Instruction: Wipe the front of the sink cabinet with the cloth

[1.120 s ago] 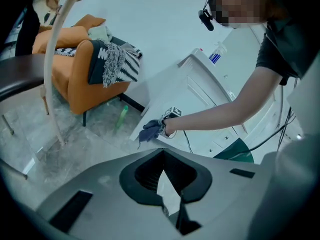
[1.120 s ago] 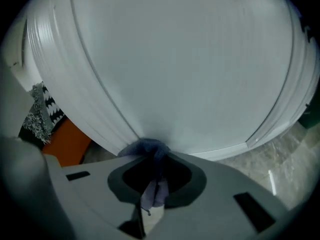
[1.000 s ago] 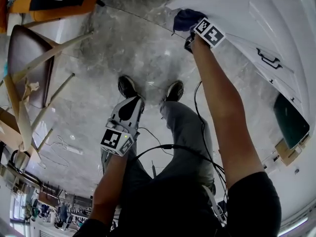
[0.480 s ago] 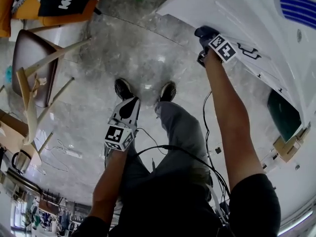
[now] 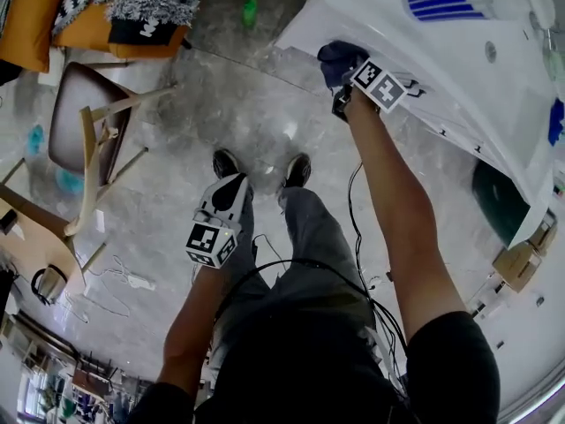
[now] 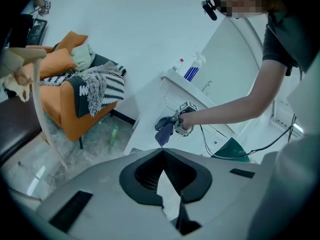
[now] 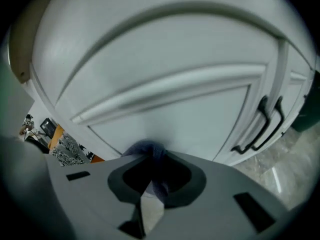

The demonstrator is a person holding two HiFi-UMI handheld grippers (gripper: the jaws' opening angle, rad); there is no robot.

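The white sink cabinet (image 5: 415, 60) fills the upper right of the head view. My right gripper (image 5: 346, 76) is shut on a dark blue cloth (image 5: 338, 57) and presses it against the cabinet front near its left corner. In the right gripper view the cloth (image 7: 147, 153) bunches between the jaws against a panelled door (image 7: 170, 84), left of two black handles (image 7: 260, 126). My left gripper (image 5: 231, 185) hangs low over the floor near the person's shoes, shut and holding nothing. The left gripper view looks past its jaws (image 6: 162, 153) at the cloth (image 6: 164, 130) on the cabinet (image 6: 147, 121).
An orange armchair (image 5: 79, 16) with patterned blankets stands at the far left, a wooden chair (image 5: 84, 140) nearer. A green bottle (image 5: 251, 9) lies on the marble floor by the cabinet's corner. A dark green bin (image 5: 503, 203) sits to the cabinet's right. Cables trail by the legs.
The right gripper carried the cloth rightward along the cabinet front, then back left towards the corner. The head view has lifted, showing more of the sink top. The left gripper hardly moved.
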